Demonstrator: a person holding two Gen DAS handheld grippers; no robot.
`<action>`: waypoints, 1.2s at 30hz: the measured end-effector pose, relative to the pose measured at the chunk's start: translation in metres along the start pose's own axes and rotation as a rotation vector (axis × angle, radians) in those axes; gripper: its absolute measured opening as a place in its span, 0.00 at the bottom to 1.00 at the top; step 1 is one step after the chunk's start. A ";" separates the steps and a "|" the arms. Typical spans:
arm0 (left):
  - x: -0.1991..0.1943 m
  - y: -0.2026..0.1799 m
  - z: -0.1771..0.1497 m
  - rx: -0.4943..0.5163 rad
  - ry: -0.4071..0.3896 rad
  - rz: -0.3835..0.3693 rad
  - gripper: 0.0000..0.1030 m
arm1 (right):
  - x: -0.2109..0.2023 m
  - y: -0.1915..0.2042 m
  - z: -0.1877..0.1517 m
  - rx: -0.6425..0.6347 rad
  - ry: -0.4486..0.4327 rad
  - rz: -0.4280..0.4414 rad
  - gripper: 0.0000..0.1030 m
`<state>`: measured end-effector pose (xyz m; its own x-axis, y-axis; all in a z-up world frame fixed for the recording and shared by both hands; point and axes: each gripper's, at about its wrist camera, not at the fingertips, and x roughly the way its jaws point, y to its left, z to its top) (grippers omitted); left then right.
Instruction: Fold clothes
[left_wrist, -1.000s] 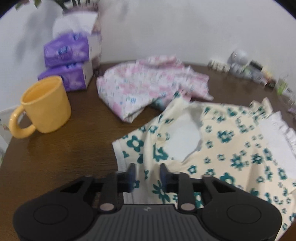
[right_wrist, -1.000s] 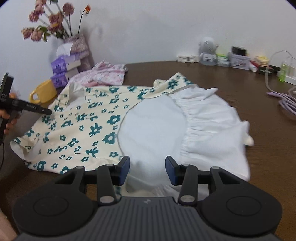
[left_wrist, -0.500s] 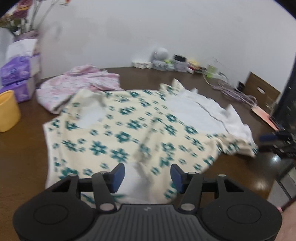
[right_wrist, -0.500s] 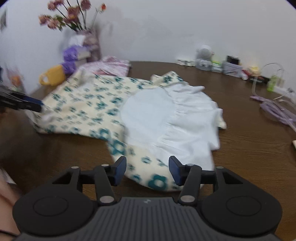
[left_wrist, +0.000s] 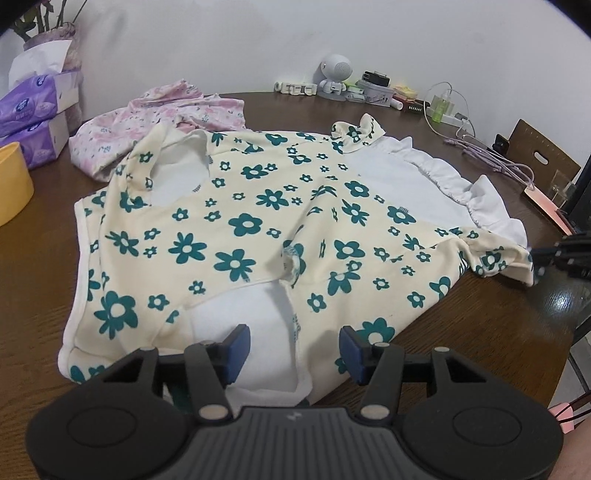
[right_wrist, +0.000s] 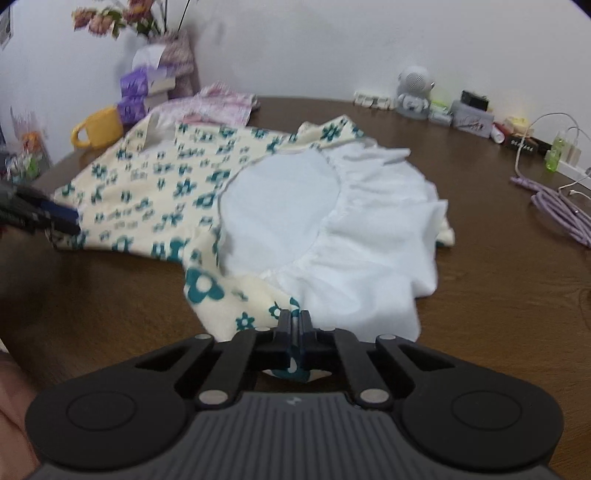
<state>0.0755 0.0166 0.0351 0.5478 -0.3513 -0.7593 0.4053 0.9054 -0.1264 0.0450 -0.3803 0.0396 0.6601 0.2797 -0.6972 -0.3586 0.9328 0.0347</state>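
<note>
Each tool was matte black, with a ribbed grey centre plate and two round side discs. The left tool (left_wrist: 294, 349) had blue finger pads (left_wrist: 238, 345). Silver pivot screws (right_wrist: 212, 397) dotted the right tool (right_wrist: 294, 325).

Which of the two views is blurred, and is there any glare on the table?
Right wrist view: the floral garment and flowers are smeared by motion blur. Left wrist view: sharp, with glare on the table at the right edge; the fisheye bends the table's far rim.
</note>
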 end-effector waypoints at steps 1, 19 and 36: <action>0.000 0.000 -0.001 0.003 0.000 0.003 0.51 | -0.004 -0.004 0.003 0.009 -0.017 -0.004 0.02; -0.001 -0.005 -0.005 0.059 0.003 0.050 0.51 | 0.044 -0.058 0.054 0.068 -0.011 -0.124 0.02; -0.040 -0.036 -0.019 0.194 -0.105 -0.004 0.52 | -0.008 -0.028 0.010 0.017 -0.099 -0.052 0.39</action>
<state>0.0248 0.0032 0.0578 0.6146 -0.3872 -0.6873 0.5355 0.8445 0.0032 0.0563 -0.4059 0.0514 0.7400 0.2508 -0.6241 -0.3115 0.9502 0.0125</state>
